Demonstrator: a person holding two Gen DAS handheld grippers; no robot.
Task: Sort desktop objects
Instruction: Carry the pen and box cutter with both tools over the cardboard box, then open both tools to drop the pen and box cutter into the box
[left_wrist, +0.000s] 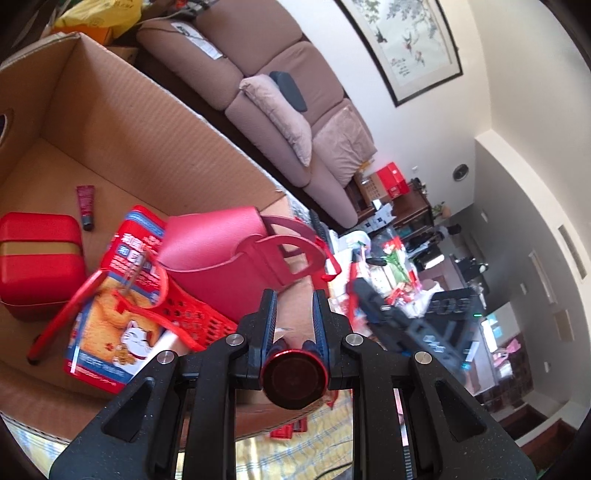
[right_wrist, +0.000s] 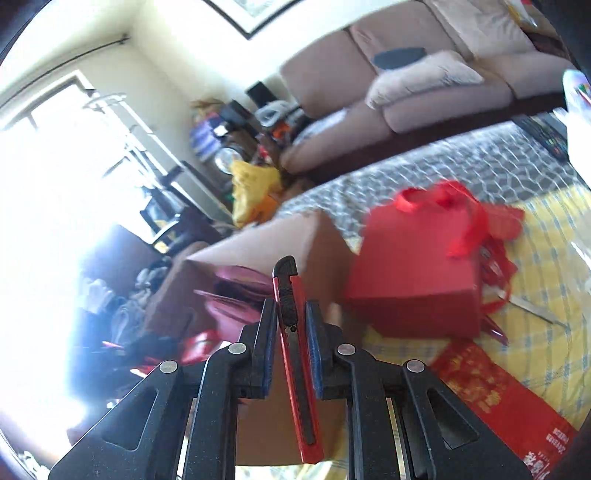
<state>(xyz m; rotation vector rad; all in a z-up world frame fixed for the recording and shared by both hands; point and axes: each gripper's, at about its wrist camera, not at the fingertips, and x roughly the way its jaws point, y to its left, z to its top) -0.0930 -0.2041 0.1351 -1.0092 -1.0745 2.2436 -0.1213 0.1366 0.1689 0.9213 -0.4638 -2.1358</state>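
My left gripper (left_wrist: 294, 299) is shut on a red-rimmed dark cylinder (left_wrist: 294, 379), held end-on just over the near wall of a cardboard box (left_wrist: 122, 122). Inside the box lie a red leather bag (left_wrist: 221, 254), a red tin (left_wrist: 38, 258), a red basket (left_wrist: 184, 314), a cat-print packet (left_wrist: 114, 317) and a small tube (left_wrist: 85, 206). My right gripper (right_wrist: 291, 308) is shut on a red and black utility knife (right_wrist: 295, 339), raised above the box corner (right_wrist: 280, 240). A red gift bag (right_wrist: 417, 273) with ribbon handles stands to the right on the yellow checked cloth (right_wrist: 546, 251).
A red printed envelope (right_wrist: 506, 402) lies on the cloth at the lower right, with red pens (right_wrist: 495, 325) beside the gift bag. A brown sofa (left_wrist: 280, 96) stands behind the table. Cluttered packets (left_wrist: 391, 266) sit at the table's far end. My right gripper's dark body (left_wrist: 384, 317) shows in the left wrist view.
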